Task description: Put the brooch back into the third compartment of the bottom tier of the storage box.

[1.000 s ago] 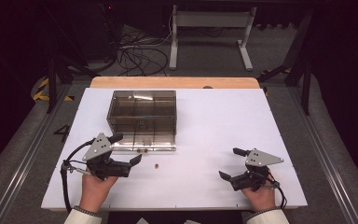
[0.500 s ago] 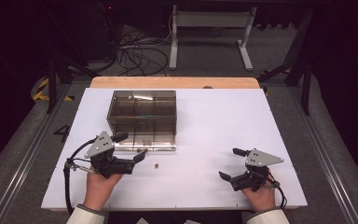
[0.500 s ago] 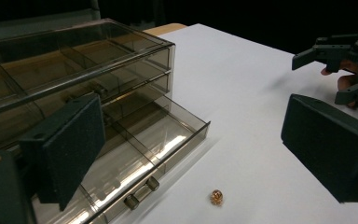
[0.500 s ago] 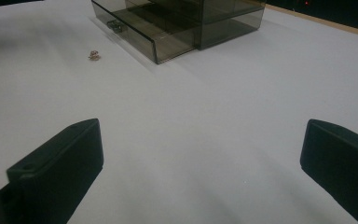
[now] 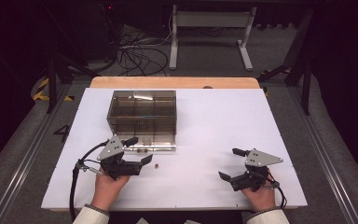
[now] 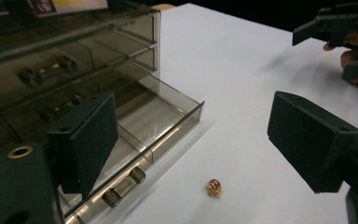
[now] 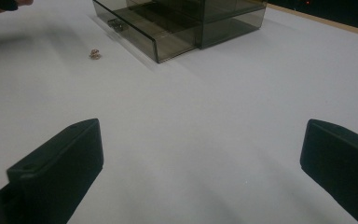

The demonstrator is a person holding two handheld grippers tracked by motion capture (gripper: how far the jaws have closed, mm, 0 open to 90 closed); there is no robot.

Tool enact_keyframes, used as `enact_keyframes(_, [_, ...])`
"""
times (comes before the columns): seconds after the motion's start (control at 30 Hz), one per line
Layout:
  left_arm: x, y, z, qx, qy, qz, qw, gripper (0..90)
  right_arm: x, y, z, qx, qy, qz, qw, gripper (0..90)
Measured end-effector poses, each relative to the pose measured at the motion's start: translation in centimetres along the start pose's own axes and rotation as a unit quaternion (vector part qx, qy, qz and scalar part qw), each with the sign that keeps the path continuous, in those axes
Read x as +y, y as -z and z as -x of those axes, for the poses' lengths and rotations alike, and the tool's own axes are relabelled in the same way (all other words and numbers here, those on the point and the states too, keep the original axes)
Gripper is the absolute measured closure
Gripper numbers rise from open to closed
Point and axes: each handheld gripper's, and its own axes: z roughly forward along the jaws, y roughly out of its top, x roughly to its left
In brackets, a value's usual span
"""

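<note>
White table (image 5: 205,140): left gripper (image 5: 137,151) closing around copper bead (image 5: 156,165).

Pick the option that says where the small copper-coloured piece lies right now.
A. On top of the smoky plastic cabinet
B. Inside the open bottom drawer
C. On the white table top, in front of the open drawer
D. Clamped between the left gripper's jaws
C: the small copper-coloured piece rests on the bare white table top, just outside the pulled-out drawer, with the left gripper open and not touching it.
</note>
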Motion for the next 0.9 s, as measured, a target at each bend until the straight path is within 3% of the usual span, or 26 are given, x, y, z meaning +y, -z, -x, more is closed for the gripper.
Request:
enact_keyframes(0.37, [-0.7, -1.7, 0.1, -0.017, 0.001, -0.036, 0.9992, 23.2, 0.0, 0.0, 0.0, 0.000, 0.000, 0.001, 1.0000, 0.4])
enact_keyframes(0.47, [-1.0, -2.2, 0.1, -0.022, 0.008, -0.055, 0.9982, 23.6, 0.0, 0.0, 0.0, 0.001, 0.000, 0.000, 1.0000, 0.4])
enact_keyframes(0.9, [-1.6, -3.3, 0.3, -0.032, 0.008, -0.097, 0.9948, 28.7, 0.0, 0.0, 0.0, 0.001, -0.001, -0.001, 1.0000, 0.4])
